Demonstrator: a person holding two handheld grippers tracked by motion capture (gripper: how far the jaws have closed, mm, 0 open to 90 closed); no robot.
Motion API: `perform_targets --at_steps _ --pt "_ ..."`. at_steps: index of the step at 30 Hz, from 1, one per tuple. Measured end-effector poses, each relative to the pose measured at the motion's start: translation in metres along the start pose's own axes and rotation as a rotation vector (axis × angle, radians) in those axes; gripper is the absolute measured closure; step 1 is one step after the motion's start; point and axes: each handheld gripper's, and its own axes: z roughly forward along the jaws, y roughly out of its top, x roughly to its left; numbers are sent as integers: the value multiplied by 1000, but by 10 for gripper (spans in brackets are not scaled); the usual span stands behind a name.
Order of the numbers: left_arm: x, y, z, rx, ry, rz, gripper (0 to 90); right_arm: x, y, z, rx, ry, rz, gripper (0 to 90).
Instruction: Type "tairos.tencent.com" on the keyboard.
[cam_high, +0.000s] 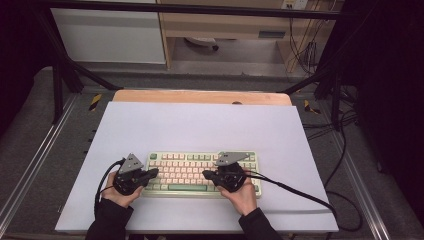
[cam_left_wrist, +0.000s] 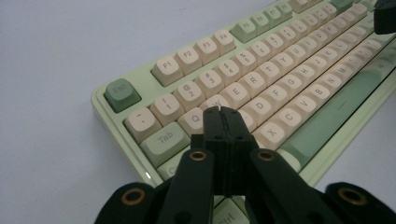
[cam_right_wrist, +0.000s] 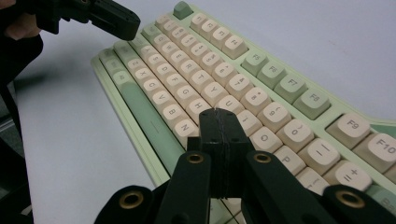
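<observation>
Your pale green keyboard with cream and sage keycaps (cam_high: 202, 173) sits on the white sheet covering the table (cam_high: 200, 125), close to the near edge and roughly centred between the left and right edges. You've got your left gripper (cam_high: 154, 173) over the keyboard's left end and your right gripper (cam_high: 206, 174) over the right half, tips pointing toward each other. Both are pinched fully together with nothing between the jaws. In the left gripper view the closed tip (cam_left_wrist: 219, 112) sits just above the Q/W keys, near Tab. In the right gripper view the tip (cam_right_wrist: 219, 113) hangs over the keys around J and K. Can't tell whether either tip is actually touching a key.
</observation>
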Motion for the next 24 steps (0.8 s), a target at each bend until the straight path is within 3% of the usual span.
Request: perform_targets --at_steps 8,14,24 --pt "0 -1 1 2 -3 3 899 7 0 14 14 25 2 900" --pt "0 -1 1 0 -1 1 899 15 1 26 31 27 -23 900" --pt "0 -1 0 -2 0 1 899 18 1 34 49 22 -31 900"
